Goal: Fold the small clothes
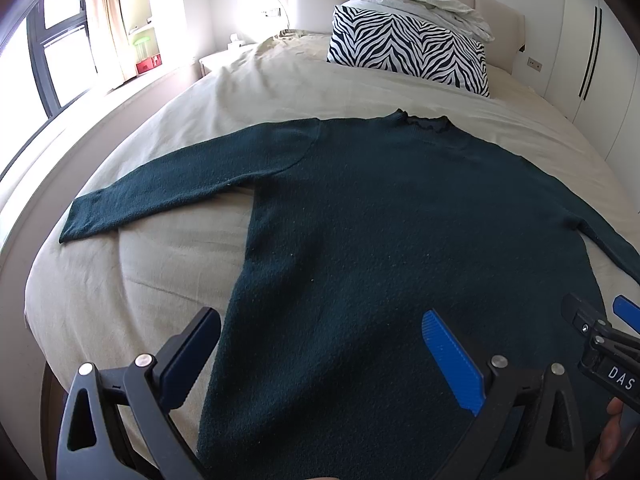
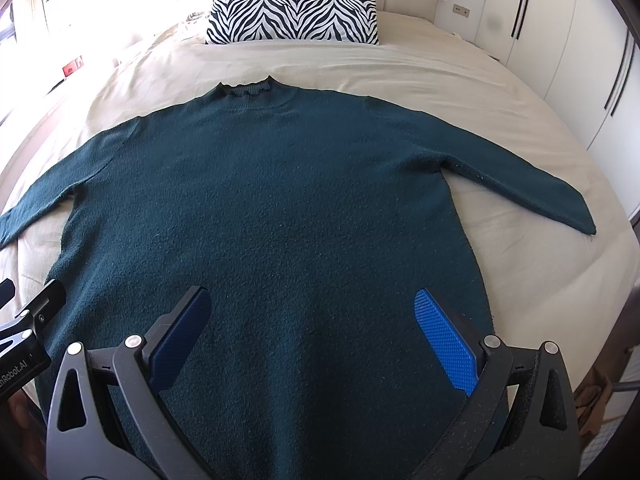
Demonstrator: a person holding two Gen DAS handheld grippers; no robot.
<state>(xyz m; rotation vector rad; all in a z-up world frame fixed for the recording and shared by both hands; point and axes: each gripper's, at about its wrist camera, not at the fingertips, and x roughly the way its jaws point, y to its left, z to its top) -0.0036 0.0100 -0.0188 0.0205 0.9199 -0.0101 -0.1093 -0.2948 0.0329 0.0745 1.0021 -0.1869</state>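
Note:
A dark green long-sleeved sweater (image 1: 380, 216) lies flat on the beige bed (image 1: 168, 280), collar toward the headboard and both sleeves spread out; it also shows in the right wrist view (image 2: 280, 200). My left gripper (image 1: 320, 336) is open and empty, hovering over the sweater's lower left part near its left edge. My right gripper (image 2: 312, 320) is open and empty over the sweater's lower right part. The right gripper also shows at the right edge of the left wrist view (image 1: 600, 328). The sweater's hem is hidden below both views.
A zebra-print pillow (image 1: 408, 52) and a folded white duvet (image 1: 424, 4) lie at the head of the bed. A window (image 1: 48, 60) and shelves are on the left. White wardrobe doors (image 2: 560, 52) stand on the right.

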